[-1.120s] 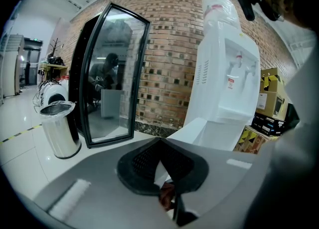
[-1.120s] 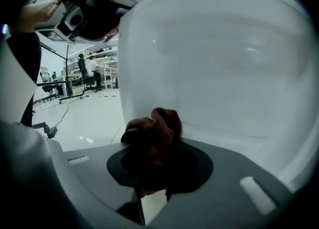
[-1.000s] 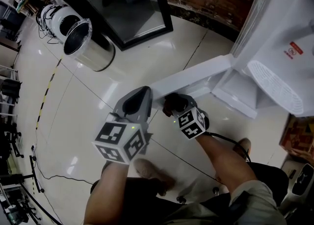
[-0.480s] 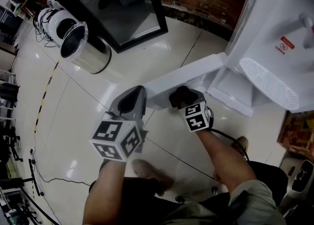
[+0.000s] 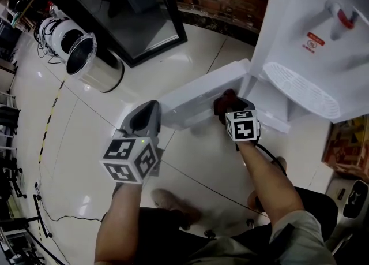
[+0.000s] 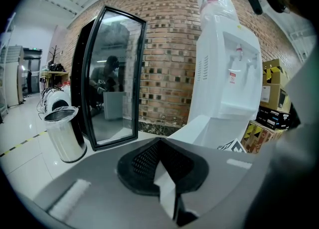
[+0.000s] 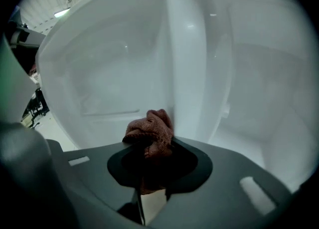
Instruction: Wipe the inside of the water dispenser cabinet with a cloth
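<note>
Since the earlier frames your right gripper (image 5: 226,103) had slid along the open cabinet door (image 5: 196,99) from near its free end toward the hinge side, and it had rolled as it went. Its jaws were clamped on the bunched reddish cloth (image 7: 149,133), which stuck out past their tips. In the right gripper view the wad sat right in front of the door's hinged edge. The door's inner face lay to the left and the white cabinet cavity (image 7: 259,98) opened to the right. I could not tell whether the cloth touched the plastic.

Your left gripper (image 5: 147,120) hung over the floor beside the door, with its jaws together and nothing between them.

I judged this to be the approach, with the inside not yet wiped. The next move called for you to carry the cloth past that edge into the cavity under the water dispenser (image 5: 311,27). There you would press it flat on a wall and keep the clamp firm.
</note>
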The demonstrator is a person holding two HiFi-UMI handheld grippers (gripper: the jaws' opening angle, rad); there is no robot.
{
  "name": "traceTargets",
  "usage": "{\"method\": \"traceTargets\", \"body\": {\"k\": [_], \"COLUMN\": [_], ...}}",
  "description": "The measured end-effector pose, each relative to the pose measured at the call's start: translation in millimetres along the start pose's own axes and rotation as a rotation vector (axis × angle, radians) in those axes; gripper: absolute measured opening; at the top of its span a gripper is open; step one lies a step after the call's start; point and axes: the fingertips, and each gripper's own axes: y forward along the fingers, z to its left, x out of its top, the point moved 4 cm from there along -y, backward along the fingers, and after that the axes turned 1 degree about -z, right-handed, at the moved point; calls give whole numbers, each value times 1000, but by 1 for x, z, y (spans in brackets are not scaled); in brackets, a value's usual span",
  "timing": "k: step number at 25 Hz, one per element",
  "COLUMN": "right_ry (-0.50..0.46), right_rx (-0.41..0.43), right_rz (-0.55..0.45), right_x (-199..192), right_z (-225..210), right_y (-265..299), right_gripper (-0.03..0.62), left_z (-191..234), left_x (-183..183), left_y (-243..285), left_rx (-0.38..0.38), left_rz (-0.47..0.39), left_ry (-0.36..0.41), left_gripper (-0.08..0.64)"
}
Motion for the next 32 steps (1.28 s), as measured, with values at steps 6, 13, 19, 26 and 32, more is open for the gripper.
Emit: {"method": "traceTargets", "body": {"k": [6, 13, 19, 26, 32], "right_ry": [64, 164, 100, -91, -349], "right_rx": [-96, -59, -31, 406, 708], "right_rz": [-46, -8, -14, 34, 87], "right_x": [-5, -13, -12, -45, -67], "right_z": [-22, -61, -59, 71, 191], "right_y": [-26, -12, -9, -8, -19], "right_gripper": [106, 107, 108, 110, 110], "left_z": [-2, -2, -1, -1, 1], "left_x": [0, 0, 1, 0, 1], "left_y": [0, 1, 1, 2, 2], "left_rx": [14, 30, 18, 7, -7], "left_rz": [7, 6, 3, -3, -5], "left_ry": [7, 14, 15, 6, -7], "left_gripper": [0, 0, 0, 0, 0]}}
